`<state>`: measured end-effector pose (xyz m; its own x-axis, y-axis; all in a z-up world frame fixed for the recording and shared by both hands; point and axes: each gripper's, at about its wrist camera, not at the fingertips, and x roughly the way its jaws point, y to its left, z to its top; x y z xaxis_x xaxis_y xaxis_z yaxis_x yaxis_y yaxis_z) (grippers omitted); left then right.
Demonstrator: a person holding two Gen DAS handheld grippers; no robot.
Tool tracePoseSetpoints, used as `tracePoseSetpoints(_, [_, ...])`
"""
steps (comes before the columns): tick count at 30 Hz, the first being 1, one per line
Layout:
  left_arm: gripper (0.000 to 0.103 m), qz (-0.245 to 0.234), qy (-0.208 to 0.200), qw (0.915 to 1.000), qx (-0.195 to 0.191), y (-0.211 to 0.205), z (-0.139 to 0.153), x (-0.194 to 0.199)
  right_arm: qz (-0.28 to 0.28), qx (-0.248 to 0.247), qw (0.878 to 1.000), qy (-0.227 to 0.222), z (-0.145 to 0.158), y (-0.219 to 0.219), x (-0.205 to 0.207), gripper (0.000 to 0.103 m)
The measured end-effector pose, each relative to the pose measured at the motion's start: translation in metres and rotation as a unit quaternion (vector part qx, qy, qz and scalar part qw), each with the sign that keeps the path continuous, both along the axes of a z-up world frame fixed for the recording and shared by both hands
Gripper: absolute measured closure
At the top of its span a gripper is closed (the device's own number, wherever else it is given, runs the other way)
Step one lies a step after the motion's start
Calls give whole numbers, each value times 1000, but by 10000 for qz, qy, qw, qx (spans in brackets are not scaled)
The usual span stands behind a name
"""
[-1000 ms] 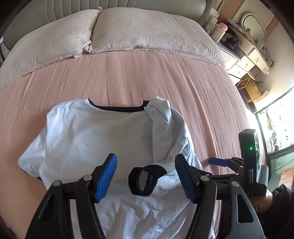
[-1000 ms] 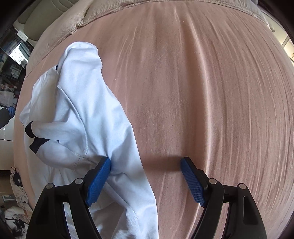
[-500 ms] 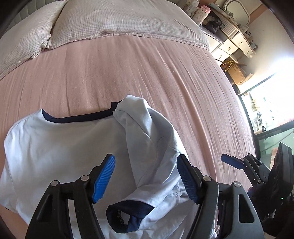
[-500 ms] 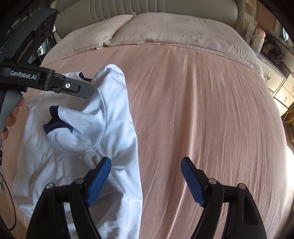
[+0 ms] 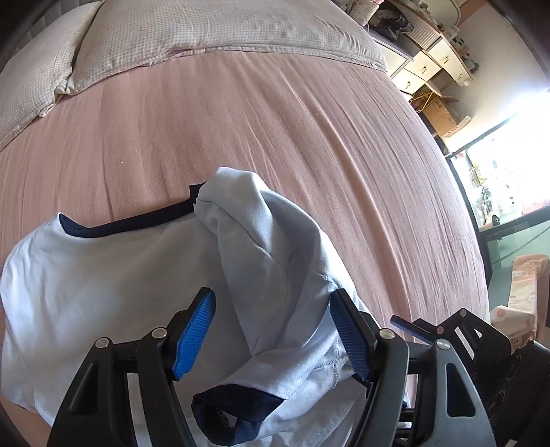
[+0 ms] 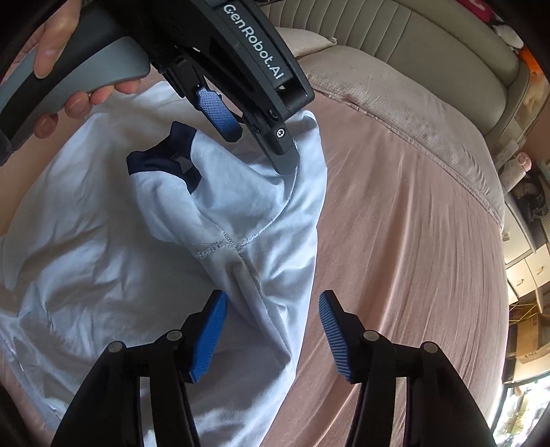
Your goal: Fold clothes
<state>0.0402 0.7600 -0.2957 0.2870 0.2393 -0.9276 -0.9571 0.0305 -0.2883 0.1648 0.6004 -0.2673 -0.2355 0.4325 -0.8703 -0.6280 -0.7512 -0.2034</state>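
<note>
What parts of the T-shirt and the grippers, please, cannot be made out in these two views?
- T-shirt hem: cut off by the bottom edge, both views.
- Its far sleeve: left wrist view, off the left edge.
- Left gripper grip: right wrist view, far pad hidden behind its finger.
- Right gripper, closing: contact with the side fold unclear.

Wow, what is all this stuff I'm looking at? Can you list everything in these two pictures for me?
T-shirt: one, pale blue with navy collar and cuffs, spread on the bed, one side bunched up.
Sleeve: one, navy-cuffed, flopped over the shirt body.
Bed sheet: one, pink, covering the bed.
Pillows: two, beige checked, at the head of the bed.
Headboard: one, padded, grey-beige.
Drawer unit: one, cream, beside the bed, with clutter on top.
Cardboard box: one, brown, on the floor.
Left gripper: black with blue pads, astride the bunched fabric.
Right gripper: same kind, jaws closing around the shirt's folded edge.
Hand: one, holding the left gripper's grey handle.
</note>
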Motion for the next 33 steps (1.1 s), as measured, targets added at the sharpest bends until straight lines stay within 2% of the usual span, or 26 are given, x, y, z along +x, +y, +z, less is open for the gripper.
tracePoseSetpoints(1, [41,-35,56,10000,11,0,-1,0,-55,-12,10000,0,-2,3,0,55])
tracePoseSetpoints(3, [73,-81,228,9997,12,-1,-2,1,-124,-41,9999,40,-5,7,-3,58])
tracePoseSetpoints(4, [75,-104,314,9995,12,-1,-3,1,-143,-61,9999,74,-5,8,-4,59])
tracePoseSetpoints(8, [77,-186,159,9997,-10,-1,-4,2,-233,-177,9996,-16,-14,13,-4,79])
tracePoseSetpoints(11, [77,-226,103,9997,51,-2,-1,2,-330,-293,9990,-18,-17,21,-1,84])
tracePoseSetpoints(14, [79,-164,41,9998,45,-2,0,-2,-455,-391,9982,-42,-18,28,3,85])
tracePoseSetpoints(15, [86,-152,59,9999,5,-2,-1,-3,-488,-419,9979,-54,-18,31,4,86])
tracePoseSetpoints(18, [93,-182,181,9995,-168,-2,-9,-4,-578,-535,9968,-101,-18,33,8,86])
tracePoseSetpoints(21, [100,-192,119,9995,-204,-3,-13,-4,-710,-696,9950,-67,-18,31,16,86])
tracePoseSetpoints(24, [101,-74,91,9998,-178,-4,-13,-3,-840,-916,9922,36,-20,32,23,86])
tracePoseSetpoints(28, [101,99,119,9998,-121,-2,-10,-9,-871,-936,9918,42,-21,32,25,86])
tracePoseSetpoints(33, [101,237,361,9990,-142,3,-7,-26,-808,-891,9926,-140,-27,29,16,86])
